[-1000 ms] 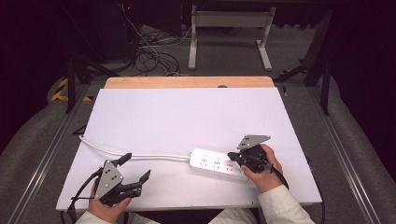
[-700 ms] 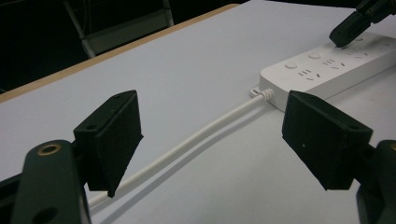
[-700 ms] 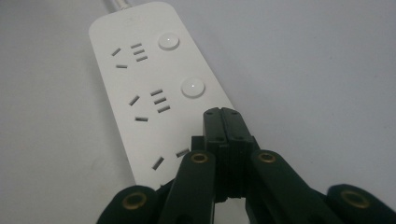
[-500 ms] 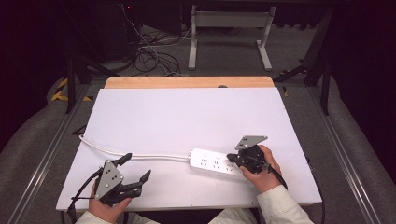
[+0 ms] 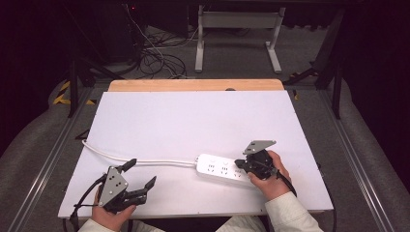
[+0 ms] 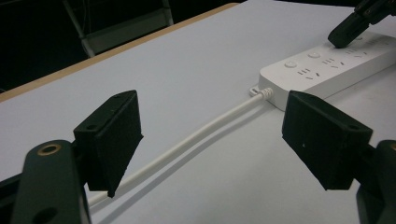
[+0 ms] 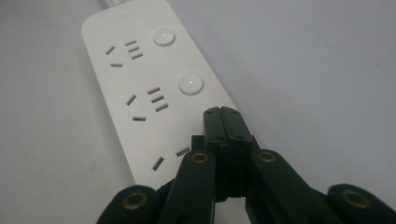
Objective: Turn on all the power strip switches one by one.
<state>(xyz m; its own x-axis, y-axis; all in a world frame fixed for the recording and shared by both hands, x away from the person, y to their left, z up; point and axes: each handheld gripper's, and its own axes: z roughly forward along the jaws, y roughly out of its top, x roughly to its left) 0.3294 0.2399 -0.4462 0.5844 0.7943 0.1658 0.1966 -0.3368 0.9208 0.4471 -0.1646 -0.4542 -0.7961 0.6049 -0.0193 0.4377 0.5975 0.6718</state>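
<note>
A white power strip (image 5: 220, 170) with round buttons lies on the white table top (image 5: 193, 125), and its white cable (image 5: 145, 161) runs off to the left. My right gripper (image 5: 240, 164) is shut, jaws pressed together, with its tip resting on the strip's right end. The right gripper view has the closed tip (image 7: 225, 112) over the strip (image 7: 140, 79), just below the second round button (image 7: 190, 84). My left gripper (image 5: 141, 175) is open near the front left edge. Between its jaws (image 6: 205, 140) runs the cable (image 6: 187, 147), untouched, toward the strip (image 6: 327, 70).
A wooden strip (image 5: 193, 85) edges the table's far side. Beyond it are tangled cables (image 5: 154, 58) on the floor and a metal stand (image 5: 237, 29). Grey rails (image 5: 43, 164) flank the table.
</note>
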